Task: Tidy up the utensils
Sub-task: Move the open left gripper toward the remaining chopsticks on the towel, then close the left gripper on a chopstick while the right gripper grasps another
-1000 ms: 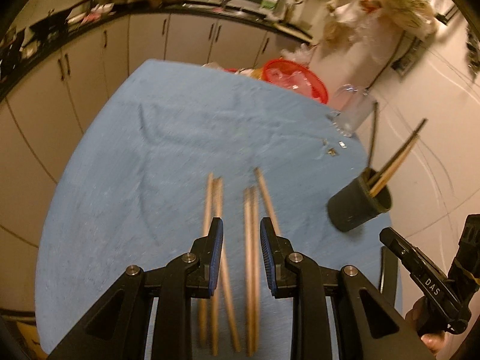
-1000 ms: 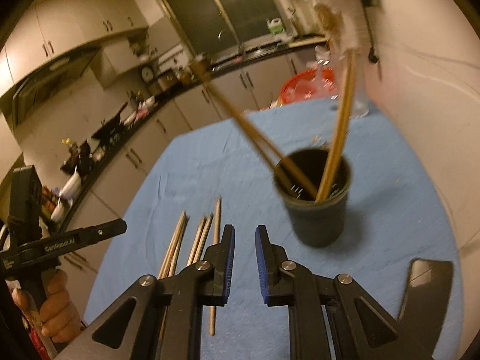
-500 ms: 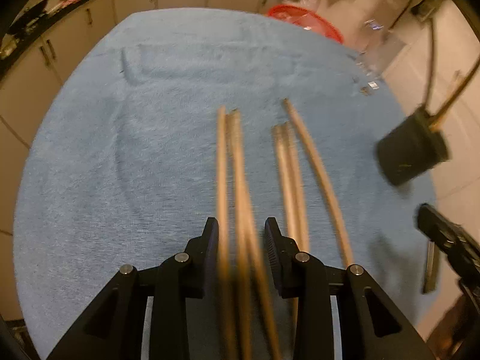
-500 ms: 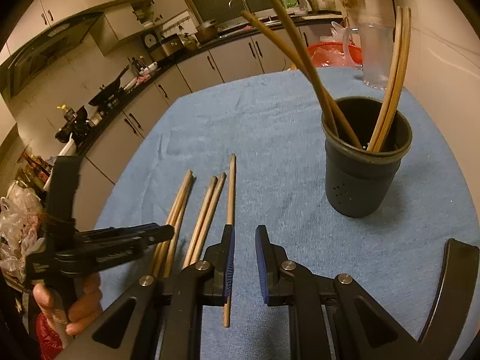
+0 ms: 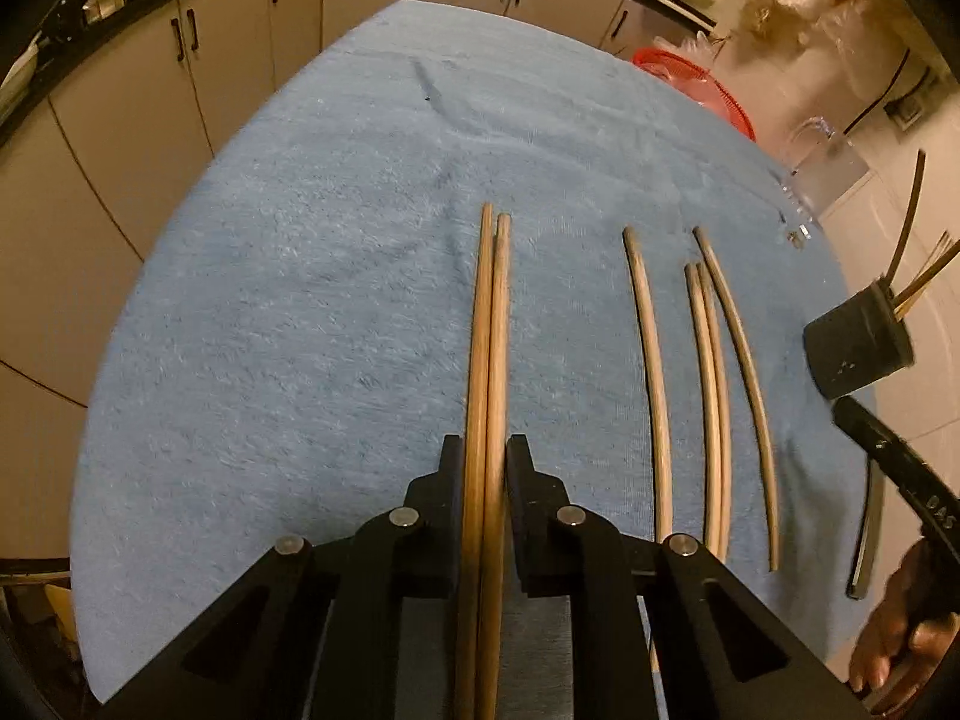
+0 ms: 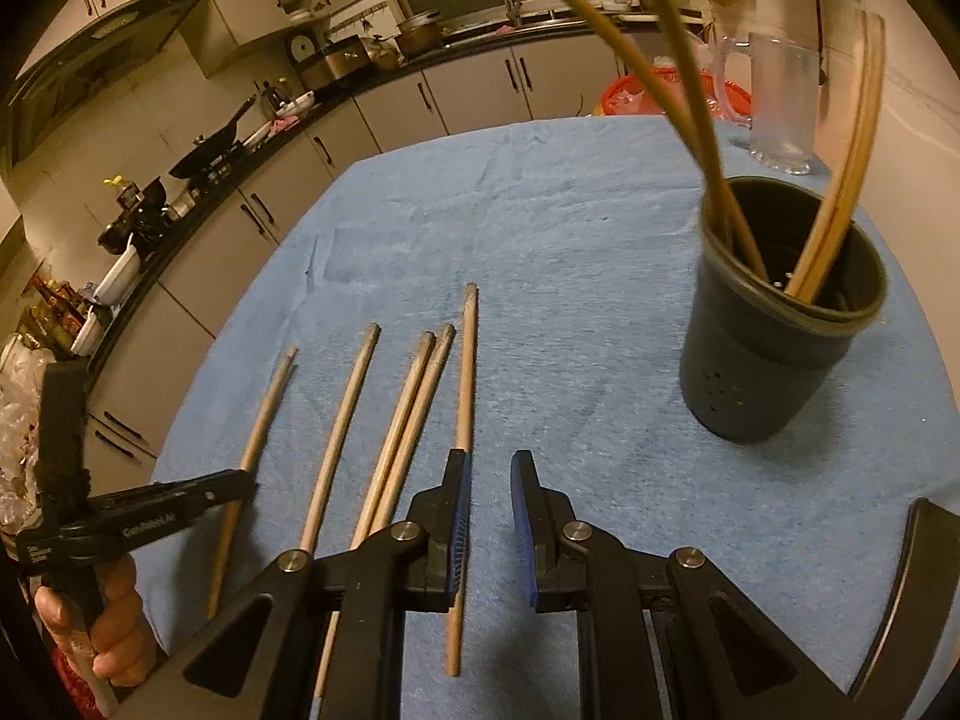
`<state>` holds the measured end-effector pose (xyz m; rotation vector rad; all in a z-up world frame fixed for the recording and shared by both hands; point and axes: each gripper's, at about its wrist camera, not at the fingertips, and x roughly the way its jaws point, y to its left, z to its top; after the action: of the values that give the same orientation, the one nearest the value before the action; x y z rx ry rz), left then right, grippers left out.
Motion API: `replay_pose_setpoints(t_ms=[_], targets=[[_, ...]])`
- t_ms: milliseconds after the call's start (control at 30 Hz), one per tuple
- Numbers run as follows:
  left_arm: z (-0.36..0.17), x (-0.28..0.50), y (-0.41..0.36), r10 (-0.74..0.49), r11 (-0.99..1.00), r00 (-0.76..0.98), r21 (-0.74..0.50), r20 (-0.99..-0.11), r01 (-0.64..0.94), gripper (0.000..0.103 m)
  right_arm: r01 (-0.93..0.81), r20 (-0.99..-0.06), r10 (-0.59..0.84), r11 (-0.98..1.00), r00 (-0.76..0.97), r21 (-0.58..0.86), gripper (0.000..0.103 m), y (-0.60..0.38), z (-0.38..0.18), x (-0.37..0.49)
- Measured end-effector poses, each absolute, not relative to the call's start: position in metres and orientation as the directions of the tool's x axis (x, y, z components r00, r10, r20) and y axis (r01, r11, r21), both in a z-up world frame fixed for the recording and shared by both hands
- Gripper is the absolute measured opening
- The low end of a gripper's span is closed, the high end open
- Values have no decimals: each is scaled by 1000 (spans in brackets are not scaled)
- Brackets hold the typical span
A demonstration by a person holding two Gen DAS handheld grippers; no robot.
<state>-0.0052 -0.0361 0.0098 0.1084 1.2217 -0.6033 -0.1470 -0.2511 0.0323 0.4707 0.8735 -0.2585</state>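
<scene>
Between the jaws of the left gripper (image 5: 485,468), at the bottom centre of the left wrist view, lies a pair of chopsticks (image 5: 487,360), side by side and touching, running straight up the frame over the blue towel (image 5: 288,312). The jaws have just been closing and now pinch the pair from both sides. To the right of it four loose chopsticks (image 5: 708,396) lie on the towel: one alone, then two touching, then a darker one at the outside. At the far right edge stands the dark cup (image 5: 858,348) with sticks poking out of it, and below it the right gripper and the hand holding it come into frame.

Low in the right wrist view, the right gripper (image 6: 487,516) is nearly clenched, a narrow gap between its blue pads (image 6: 462,510), and nothing is in it. A single chopstick (image 6: 465,372) passes under its left finger. The cup (image 6: 774,348) stands upright at the right of the frame, holding two sticks leaning left and two leaning right. Behind it stand a glass mug (image 6: 780,102) and a red basket (image 6: 624,96). At lower left a hand (image 6: 102,624) grips the left tool, whose tip lies over the leftmost chopsticks. Kitchen cabinets (image 6: 384,114) curve round the back.
</scene>
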Motion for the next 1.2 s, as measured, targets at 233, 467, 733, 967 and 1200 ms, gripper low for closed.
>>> replay_pose_setpoints(t_ms=[233,467,733,967,1200], targets=[[10,28,-38,-383,841,203,-250,-901,480,15,405,-788,-41,874,614,270,16,-247,35,-141],[8,52,-42,-392,844,201,-264,-898,467,15,422,-800,-53,869,598,258,16,-249,33,-138],[7,76,-64,-381,839,220,-235,-898,491,14,429,-815,-55,870,577,245,16,-249,32,-124],[4,77,-64,-408,827,282,-221,-868,517,7,431,-839,-63,877,541,212,16,-253,33,-87],[2,71,-52,-433,810,321,-208,-842,549,7,459,-877,-66,869,476,184,16,-273,18,-23]])
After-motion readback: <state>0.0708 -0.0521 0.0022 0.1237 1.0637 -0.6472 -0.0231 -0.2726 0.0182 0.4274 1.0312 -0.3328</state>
